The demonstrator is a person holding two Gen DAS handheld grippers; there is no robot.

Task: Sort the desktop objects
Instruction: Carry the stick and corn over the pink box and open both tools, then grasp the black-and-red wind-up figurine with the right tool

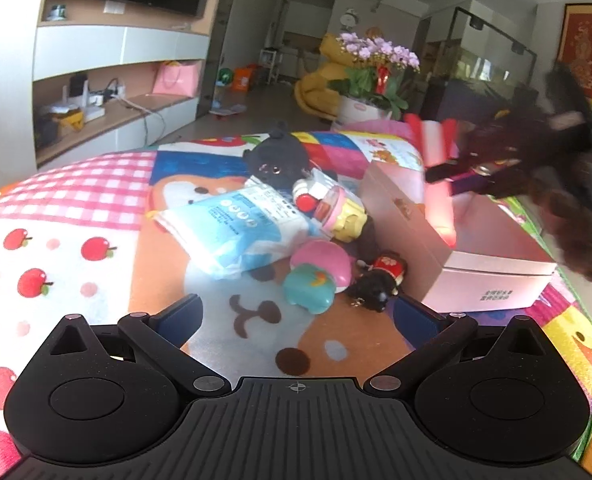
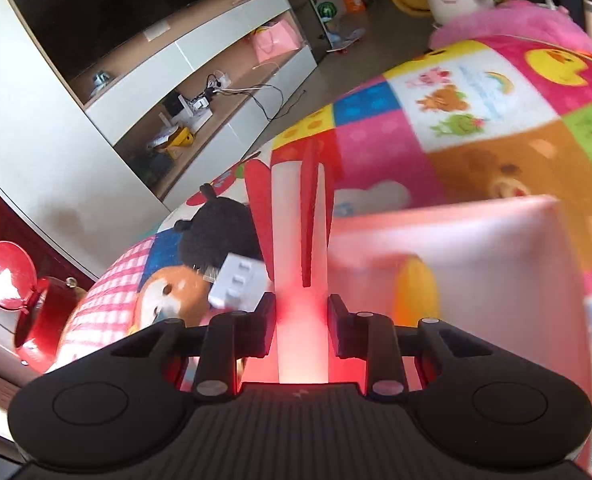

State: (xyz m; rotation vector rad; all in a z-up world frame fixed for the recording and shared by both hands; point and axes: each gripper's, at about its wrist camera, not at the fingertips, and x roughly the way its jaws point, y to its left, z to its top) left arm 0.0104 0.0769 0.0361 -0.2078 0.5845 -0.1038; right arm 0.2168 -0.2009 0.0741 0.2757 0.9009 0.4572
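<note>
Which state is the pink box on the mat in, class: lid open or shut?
Open. In the left wrist view the pink box has its lid swung up on edge, and the right claw holds a red-and-white toy over it.

Red-finned white tube above pink box

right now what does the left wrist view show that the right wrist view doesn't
Left wrist only: the open left gripper, a blue-and-white plastic packet, a pink-and-teal round toy and a small black-haired doll.

Right wrist only: a round red flip-lid tin.

Both: the right gripper shut on a red-and-white rocket-shaped toy, the pale pink box, the black plush toy and the colourful patchwork mat.
</note>
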